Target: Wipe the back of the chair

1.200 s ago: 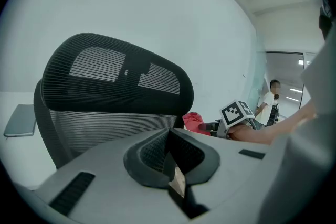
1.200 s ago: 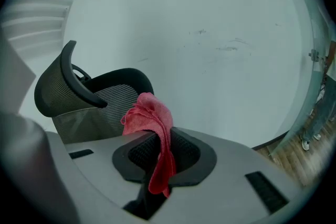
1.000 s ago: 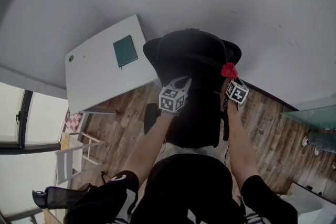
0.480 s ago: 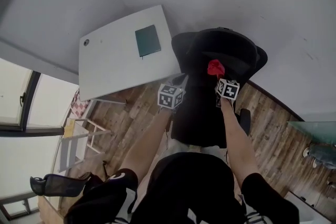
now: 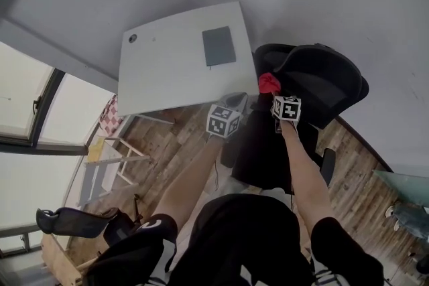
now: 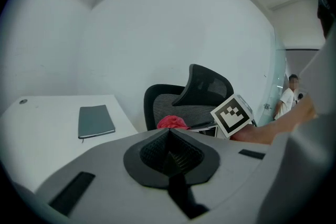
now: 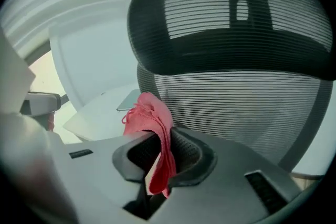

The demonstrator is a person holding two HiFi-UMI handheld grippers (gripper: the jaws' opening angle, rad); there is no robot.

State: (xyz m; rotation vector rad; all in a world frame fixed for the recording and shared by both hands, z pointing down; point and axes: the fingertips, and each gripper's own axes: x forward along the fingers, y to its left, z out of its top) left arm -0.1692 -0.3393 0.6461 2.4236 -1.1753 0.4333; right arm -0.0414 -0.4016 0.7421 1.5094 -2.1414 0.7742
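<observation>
The black mesh office chair (image 5: 318,80) stands right of the white table, its back towards me. My right gripper (image 5: 271,92) is shut on a red cloth (image 5: 269,82) at the left edge of the chair's back. In the right gripper view the cloth (image 7: 153,120) sticks up from the shut jaws of that gripper (image 7: 160,150), close in front of the mesh back (image 7: 241,105) and below the headrest (image 7: 231,13). My left gripper (image 5: 236,102) hangs just left of the chair. In its own view the left gripper (image 6: 169,138) is shut with nothing in it.
A white table (image 5: 167,74) with a grey notebook (image 5: 218,45) stands left of the chair, against the wall. A white wooden frame (image 5: 110,167) and another black chair (image 5: 74,219) are on the wood floor at the lower left. A person (image 6: 290,98) stands far off right.
My right gripper has carried the red cloth from the right side of the chair's back across to its left edge. The head view has swung, so chair and table sit further right.
</observation>
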